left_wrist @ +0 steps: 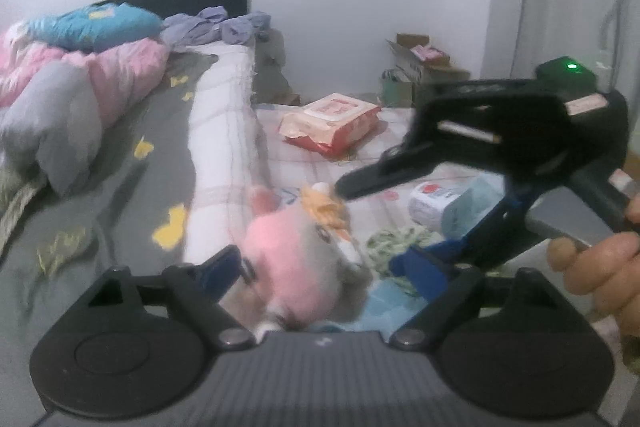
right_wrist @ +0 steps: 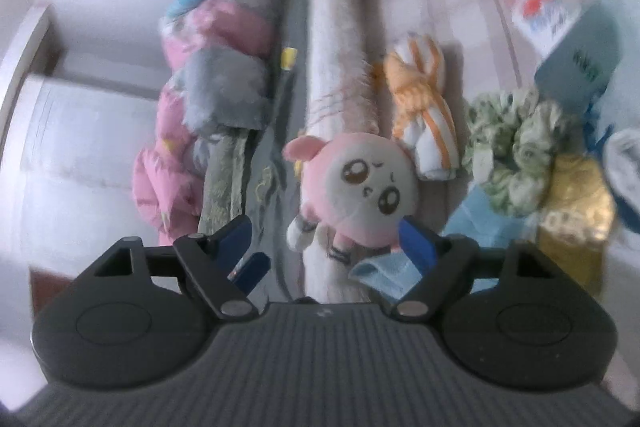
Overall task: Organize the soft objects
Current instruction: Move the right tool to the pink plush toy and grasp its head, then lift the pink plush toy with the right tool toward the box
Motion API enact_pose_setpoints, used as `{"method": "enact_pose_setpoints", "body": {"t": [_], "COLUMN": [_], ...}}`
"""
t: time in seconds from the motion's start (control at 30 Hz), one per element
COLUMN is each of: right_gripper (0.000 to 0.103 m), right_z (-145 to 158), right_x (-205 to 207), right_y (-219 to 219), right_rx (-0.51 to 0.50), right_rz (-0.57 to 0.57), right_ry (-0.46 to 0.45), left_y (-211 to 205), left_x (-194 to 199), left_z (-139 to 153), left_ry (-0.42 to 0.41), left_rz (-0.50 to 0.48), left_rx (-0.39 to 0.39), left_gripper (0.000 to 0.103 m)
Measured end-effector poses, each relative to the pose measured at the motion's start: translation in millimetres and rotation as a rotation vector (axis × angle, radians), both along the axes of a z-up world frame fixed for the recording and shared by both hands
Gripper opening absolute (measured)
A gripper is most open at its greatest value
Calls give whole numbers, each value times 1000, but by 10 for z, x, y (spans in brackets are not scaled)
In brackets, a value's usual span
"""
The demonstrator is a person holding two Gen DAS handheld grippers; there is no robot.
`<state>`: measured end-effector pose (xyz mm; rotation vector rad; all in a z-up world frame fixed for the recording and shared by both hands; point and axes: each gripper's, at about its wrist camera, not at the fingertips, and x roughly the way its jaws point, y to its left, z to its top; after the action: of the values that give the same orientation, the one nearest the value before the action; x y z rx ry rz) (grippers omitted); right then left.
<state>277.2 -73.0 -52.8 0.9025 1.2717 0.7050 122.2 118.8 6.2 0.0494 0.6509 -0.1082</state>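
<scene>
A pink and grey plush toy (left_wrist: 296, 259) lies on the bed between the wide-open blue fingers of my left gripper (left_wrist: 324, 267); contact is unclear. The right wrist view shows its face (right_wrist: 360, 183) just ahead of my right gripper (right_wrist: 328, 239), which is open and hovers over it. The right gripper's body (left_wrist: 500, 131) shows in the left wrist view, above and right of the toy. An orange and white rolled cloth (right_wrist: 424, 107), a green scrunchie (right_wrist: 516, 147), a light blue cloth (right_wrist: 404, 267) and a yellow item (right_wrist: 576, 211) lie beside the toy.
A long white bolster (left_wrist: 224, 151) runs along the bed beside a grey sheet (left_wrist: 120, 187). Pink, grey and blue bedding (left_wrist: 80, 75) is piled at the left. A red wipes pack (left_wrist: 332, 123), a tissue pack (left_wrist: 452, 203) and cardboard boxes (left_wrist: 420, 67) lie further back.
</scene>
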Motion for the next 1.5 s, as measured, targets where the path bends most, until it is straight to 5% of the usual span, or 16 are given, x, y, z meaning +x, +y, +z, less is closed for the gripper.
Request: {"method": "enact_pose_setpoints", "body": {"t": [0.33, 0.47, 0.67, 1.2, 1.5], "right_gripper": [82, 87, 91, 89, 89], "right_z": [-467, -588, -657, -62, 503], "right_x": [428, 511, 583, 136, -162], "right_y": [460, 570, 625, 300, -385], "right_rx": [-62, -37, -16, 99, 190], "right_rz": [0, -1, 4, 55, -6], "right_ry": [120, 147, 149, 33, -90], "left_y": [132, 162, 187, -25, -559], "left_x": [647, 765, 760, 161, -101], "left_z": [-259, -352, -356, 373, 887], "left_ry": [122, 174, 177, 45, -84], "left_rz": [-37, -32, -5, 14, -96], "left_rx": [61, 42, 18, -8, -24], "left_gripper": [89, 76, 72, 70, 70]}}
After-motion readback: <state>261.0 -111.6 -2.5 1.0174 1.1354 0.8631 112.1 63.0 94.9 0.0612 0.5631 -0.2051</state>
